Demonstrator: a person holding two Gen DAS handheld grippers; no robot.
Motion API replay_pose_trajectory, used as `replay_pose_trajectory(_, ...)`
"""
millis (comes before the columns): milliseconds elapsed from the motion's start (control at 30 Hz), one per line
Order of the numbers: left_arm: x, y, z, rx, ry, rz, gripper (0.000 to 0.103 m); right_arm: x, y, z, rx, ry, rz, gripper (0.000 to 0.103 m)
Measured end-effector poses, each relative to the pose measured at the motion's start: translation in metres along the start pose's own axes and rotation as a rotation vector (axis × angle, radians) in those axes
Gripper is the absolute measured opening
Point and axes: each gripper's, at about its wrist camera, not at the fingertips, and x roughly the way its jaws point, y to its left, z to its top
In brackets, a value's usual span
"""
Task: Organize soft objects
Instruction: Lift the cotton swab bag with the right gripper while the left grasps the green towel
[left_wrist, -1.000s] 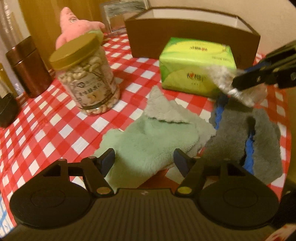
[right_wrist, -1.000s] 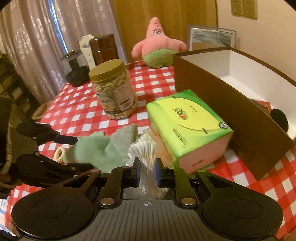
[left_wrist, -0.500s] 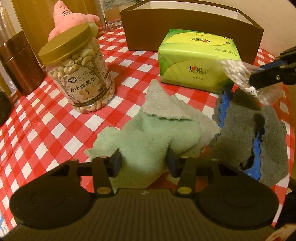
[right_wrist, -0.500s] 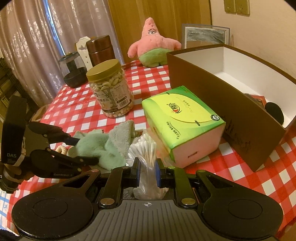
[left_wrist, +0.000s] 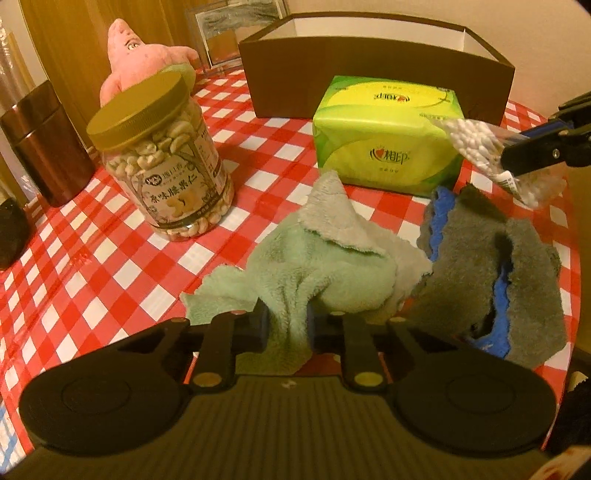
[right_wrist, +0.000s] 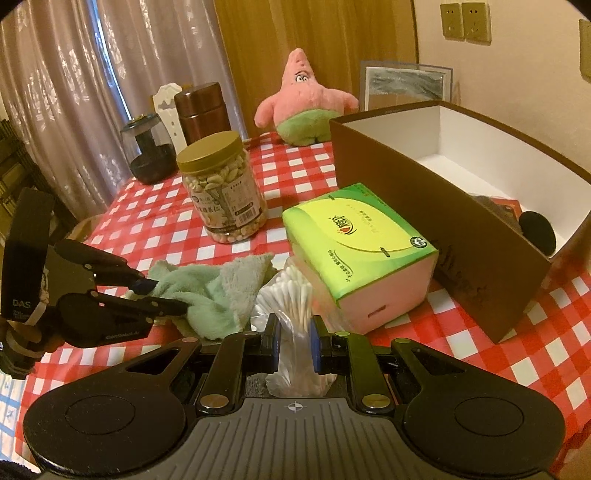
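Left wrist view: crumpled fluffy mint-green cloth (left_wrist: 317, 273), pale-grey underside folded up.

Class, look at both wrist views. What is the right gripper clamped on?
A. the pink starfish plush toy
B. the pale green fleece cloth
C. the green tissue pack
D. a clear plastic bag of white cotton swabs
D: the right gripper pinches the clear plastic bag of white cotton swabs, while the pale green fleece cloth sits in the left gripper.
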Motion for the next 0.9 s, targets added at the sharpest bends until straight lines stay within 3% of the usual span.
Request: replay_pose_trajectory(900,-0.082,0.007,0.019,-0.019,-0.179,0.077,0.018,-0.027,-0.007,-0.003,0.021,-0.059,-0.011,0.016)
